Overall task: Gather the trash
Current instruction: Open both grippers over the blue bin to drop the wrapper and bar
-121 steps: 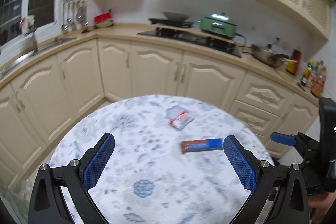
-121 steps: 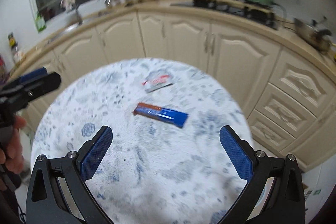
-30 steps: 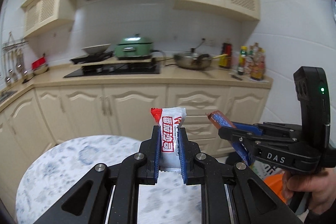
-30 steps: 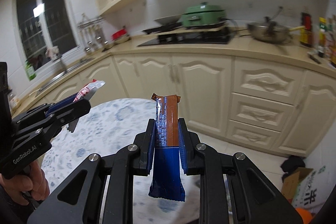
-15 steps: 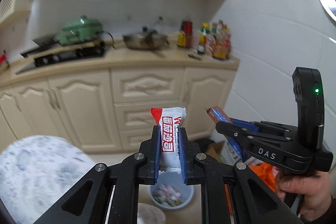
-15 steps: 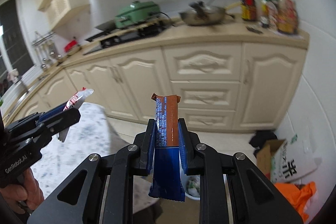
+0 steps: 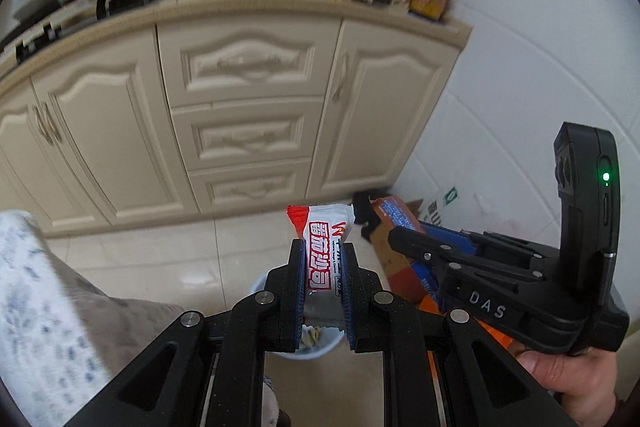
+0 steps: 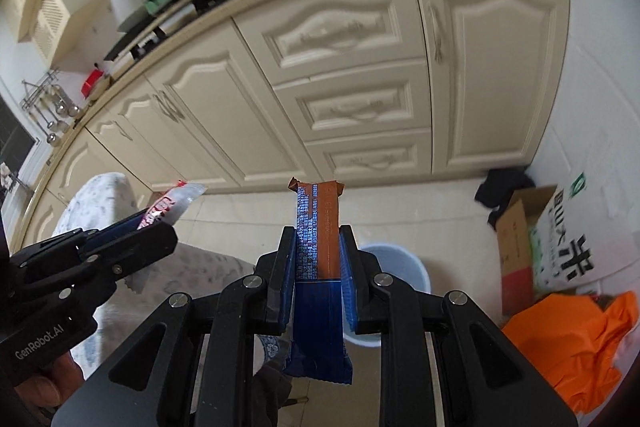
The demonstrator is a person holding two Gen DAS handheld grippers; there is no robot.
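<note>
Below and just beyond both sets of jaws stands the bin [image 8: 394,291], pale blue on the floor by the cabinets [image 7: 244,107], which is likely why both point steeply down. The right gripper [image 8: 318,267] clamps the bar wrapper [image 8: 318,227] upright, and the left gripper [image 7: 323,279] clamps the white wrapper [image 7: 324,247] likewise, each ready to drop. Half a second ago the bin sat lower and smaller under the jaws; the table has slid off to the side.

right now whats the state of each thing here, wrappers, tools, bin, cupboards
left tool: shut on the red and white wrapper
red and white wrapper: clamped upright
right tool: shut on the blue and brown wrapper
blue and brown wrapper: clamped upright
trash bin: on the floor, open-topped, some trash inside
cabinet doors and drawers: closed
cardboard box: flaps open
</note>
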